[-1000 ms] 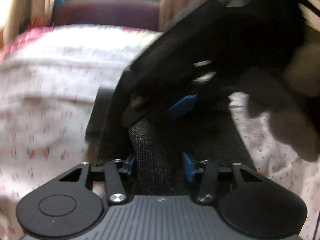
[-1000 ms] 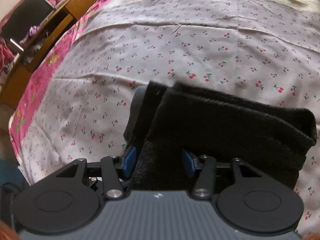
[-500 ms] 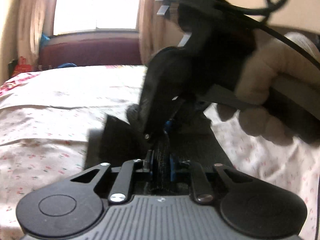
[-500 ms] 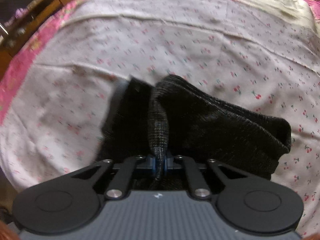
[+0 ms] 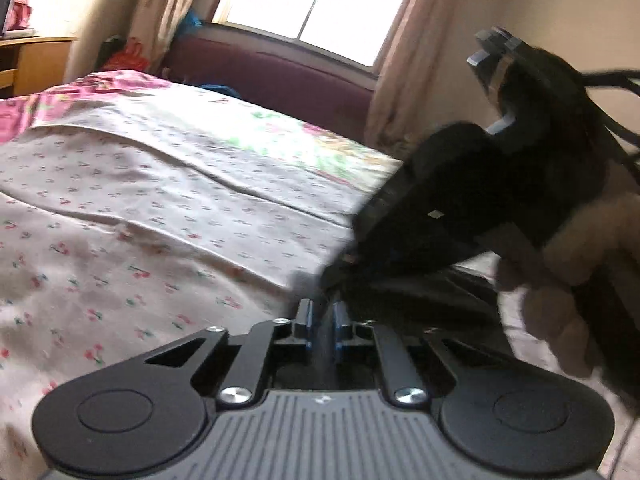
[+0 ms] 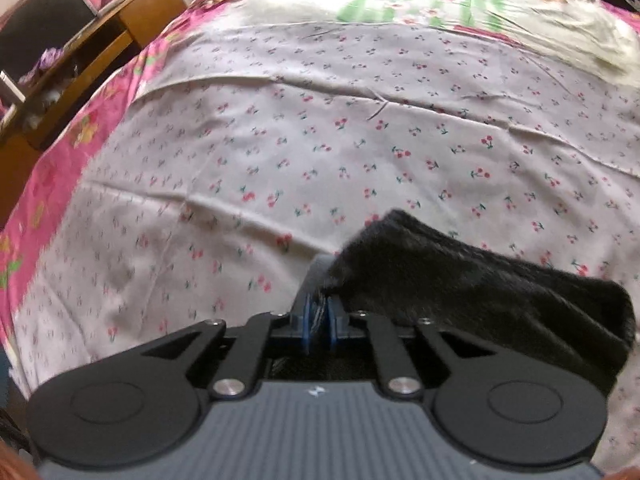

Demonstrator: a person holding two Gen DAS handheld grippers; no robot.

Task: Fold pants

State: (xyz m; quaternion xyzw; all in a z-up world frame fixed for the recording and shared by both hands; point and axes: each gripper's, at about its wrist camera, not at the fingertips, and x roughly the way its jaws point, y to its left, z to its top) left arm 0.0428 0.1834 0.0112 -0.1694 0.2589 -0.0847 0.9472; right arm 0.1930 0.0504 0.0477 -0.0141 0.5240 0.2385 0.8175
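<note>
Pants (image 6: pixel 480 292), dark and partly folded, are laid on a bed (image 6: pixel 280 140) covered by a pale sheet printed with small cherries, bordered in pink florals. One edge of the fabric is pinched by the right gripper (image 6: pixel 320 312), its jaws pressed together on the cloth. The left gripper (image 5: pixel 322 316) is seen with jaws drawn close, dark fabric blurred between them. A gloved hand (image 5: pixel 572 280) is seen holding the right gripper's handle. A window (image 5: pixel 320 4) with curtains is found behind the bed, above a maroon headboard (image 5: pixel 272 76). A wooden desk (image 6: pixel 92 52) is placed beside the bed.
</note>
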